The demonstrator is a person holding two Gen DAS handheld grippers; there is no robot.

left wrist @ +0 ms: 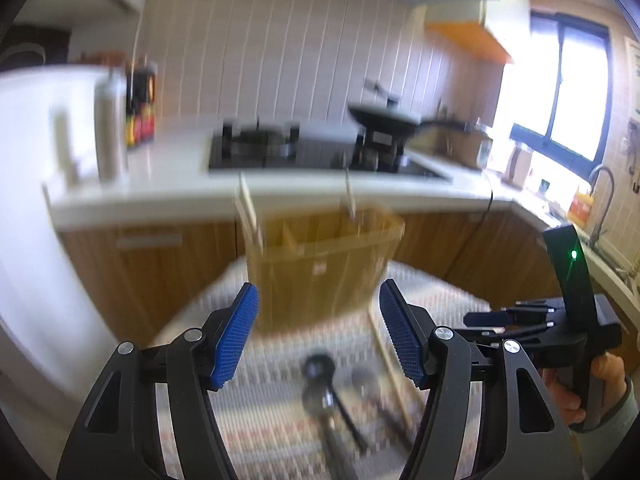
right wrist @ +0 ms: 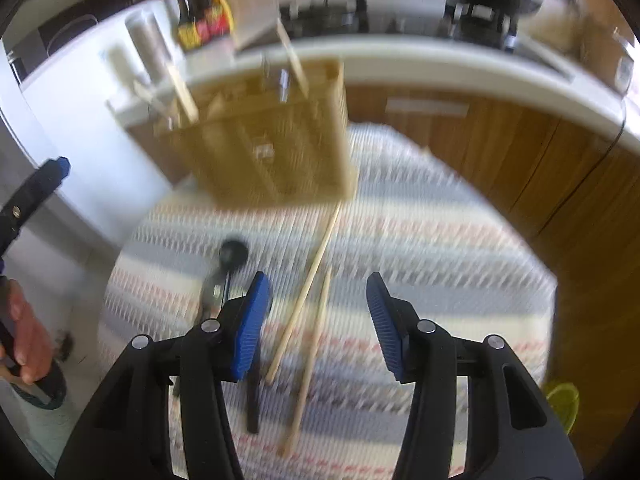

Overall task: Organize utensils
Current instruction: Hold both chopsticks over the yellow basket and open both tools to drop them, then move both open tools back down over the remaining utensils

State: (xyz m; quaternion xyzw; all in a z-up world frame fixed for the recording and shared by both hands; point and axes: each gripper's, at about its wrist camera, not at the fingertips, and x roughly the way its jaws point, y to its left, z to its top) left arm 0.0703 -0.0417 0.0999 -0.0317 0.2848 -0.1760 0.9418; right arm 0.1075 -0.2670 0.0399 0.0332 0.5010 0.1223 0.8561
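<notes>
Two grippers were in view, both blurred by motion. Left wrist view, left to right: white fridge [left wrist: 32, 200] at frame left, bottles [left wrist: 140, 108] on the white countertop [left wrist: 160, 196], black hob [left wrist: 288, 152] at upper centre, wok [left wrist: 384, 120] to its right, window [left wrist: 568, 88] at far right. The left gripper [left wrist: 318, 336] stood wide open at lower centre, holding nothing. Between its blue pads [left wrist: 236, 336], further off, sat the tan utensil holder [left wrist: 324, 268] on a patterned tablecloth [left wrist: 280, 420], chopsticks sticking up from it. A black ladle [left wrist: 320, 368] lay below it.

Right wrist view: the person's hand [right wrist: 28, 336] at lower left, the ladle left of centre, two loose chopsticks [right wrist: 310, 312] at centre running down from the holder's base. The right gripper [right wrist: 318, 324] was wide open over them, empty, touching nothing.
</notes>
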